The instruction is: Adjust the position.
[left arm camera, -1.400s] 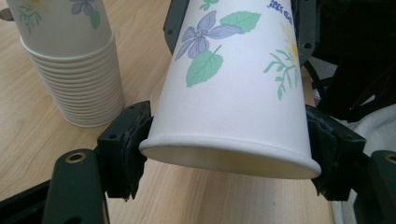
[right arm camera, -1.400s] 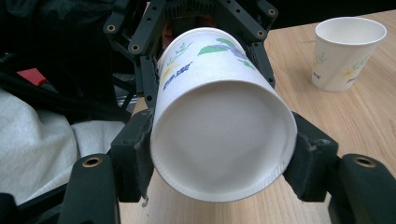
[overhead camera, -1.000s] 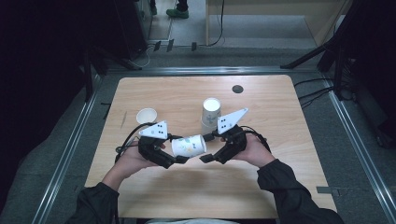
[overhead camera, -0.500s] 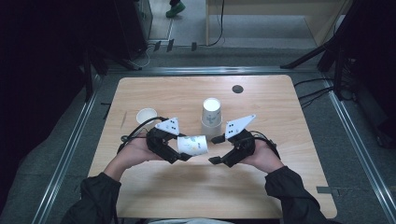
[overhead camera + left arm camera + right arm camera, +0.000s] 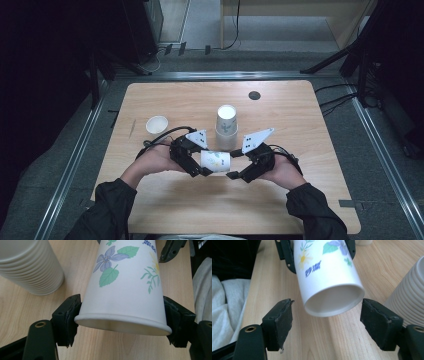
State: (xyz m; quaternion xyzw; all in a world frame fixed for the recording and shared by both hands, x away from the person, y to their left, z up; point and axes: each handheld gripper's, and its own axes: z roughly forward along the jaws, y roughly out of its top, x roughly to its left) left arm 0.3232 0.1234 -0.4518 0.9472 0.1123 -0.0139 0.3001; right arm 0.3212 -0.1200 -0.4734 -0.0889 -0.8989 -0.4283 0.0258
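Both hands slid right over the wooden table (image 5: 310, 200); left hand-held gripper (image 5: 204, 167) clamps the floral cup (image 5: 216, 161), right hand-held gripper (image 5: 234, 172) gapes.

Even overhead light fell on the pale wooden table (image 5: 300, 200), while the floor and room around it sank into near black in the high view. That view was soft and slightly grainy, with faint shadows under the hands. Both gripper views were bright and sharp up close; the floral paper cup (image 5: 125, 287) showed crisp print with mild glare. The cup stack (image 5: 409, 292) blurred gently at the frame edge.
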